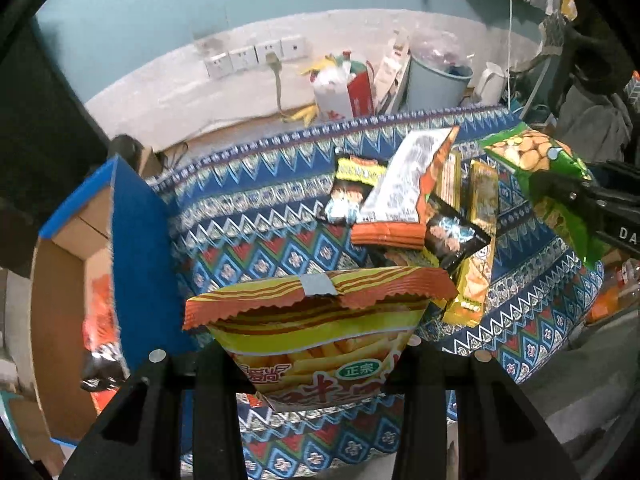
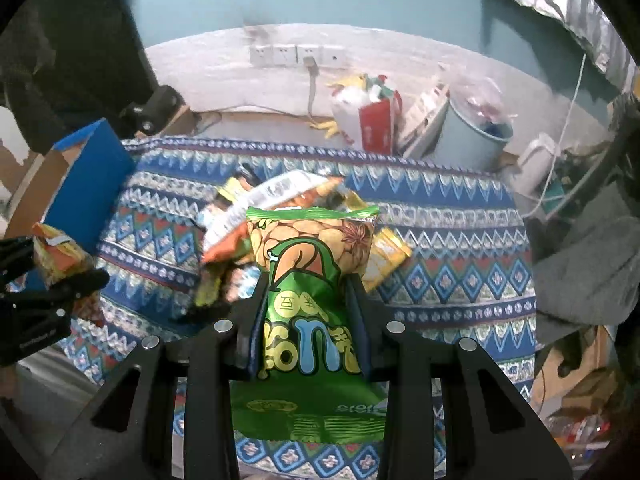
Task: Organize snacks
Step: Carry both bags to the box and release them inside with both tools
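A yellow-and-orange fries bag (image 1: 320, 320) hangs above the patterned cloth (image 1: 256, 208), with my left gripper (image 1: 316, 364) shut on its lower part. The right gripper (image 2: 306, 296) is shut on a green peanut bag (image 2: 308, 248), also lifted off the cloth (image 2: 440, 264). Each view shows the other hand: the right gripper (image 1: 560, 196) with the green bag (image 1: 532, 156) at the right edge, the left gripper (image 2: 56, 270) with the fries bag (image 2: 60, 254) at the left edge. A pile of several snack packets (image 1: 408, 184) (image 2: 272, 200) lies on the cloth between them.
An open blue cardboard box (image 1: 136, 232) (image 2: 92, 184) stands at the cloth's left end, with orange and black packets (image 1: 100, 320) inside. Behind the cloth are wall sockets (image 2: 296, 54), a red-and-white bag (image 2: 376, 120), a pale blue bin (image 2: 468, 136) and a white kettle (image 2: 536, 160).
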### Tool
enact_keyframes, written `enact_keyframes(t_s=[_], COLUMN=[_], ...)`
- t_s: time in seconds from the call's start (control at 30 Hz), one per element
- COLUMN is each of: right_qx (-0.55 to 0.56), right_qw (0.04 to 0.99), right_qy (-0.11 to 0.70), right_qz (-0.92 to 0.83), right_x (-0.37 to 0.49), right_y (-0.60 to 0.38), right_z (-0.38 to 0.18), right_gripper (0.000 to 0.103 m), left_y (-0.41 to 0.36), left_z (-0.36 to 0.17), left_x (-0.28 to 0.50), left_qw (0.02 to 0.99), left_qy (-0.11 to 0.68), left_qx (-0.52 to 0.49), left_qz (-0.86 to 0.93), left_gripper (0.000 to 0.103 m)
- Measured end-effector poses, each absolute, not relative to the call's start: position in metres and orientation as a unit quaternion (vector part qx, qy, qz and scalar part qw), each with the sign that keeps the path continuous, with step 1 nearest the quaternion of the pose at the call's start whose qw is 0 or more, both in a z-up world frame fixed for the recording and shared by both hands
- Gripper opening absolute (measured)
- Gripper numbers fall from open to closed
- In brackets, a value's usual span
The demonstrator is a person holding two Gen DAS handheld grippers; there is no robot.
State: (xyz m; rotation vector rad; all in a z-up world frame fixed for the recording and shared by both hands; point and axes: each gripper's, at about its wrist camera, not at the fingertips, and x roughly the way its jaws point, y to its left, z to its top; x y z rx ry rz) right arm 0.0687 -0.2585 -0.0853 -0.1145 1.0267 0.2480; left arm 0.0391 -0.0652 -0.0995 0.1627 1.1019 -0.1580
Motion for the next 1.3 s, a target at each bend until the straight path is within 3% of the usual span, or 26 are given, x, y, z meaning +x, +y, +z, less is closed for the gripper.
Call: enact_keyframes(t_s=[1.3], right_qx=[-0.083], right_qw=[0.864], right_qy=[0.441], right_qz=[0.229], right_x=[0.081], right_y=[-0.114], right_z=[-0.041], right_gripper=[0.034], left_y=[0.052], left_z=[-0.052], left_x=[0.029], left_qw=[0.875], left_qy=[0.483], left_qx=[0.010], left_qz=[-0.019], left_gripper=[0.040])
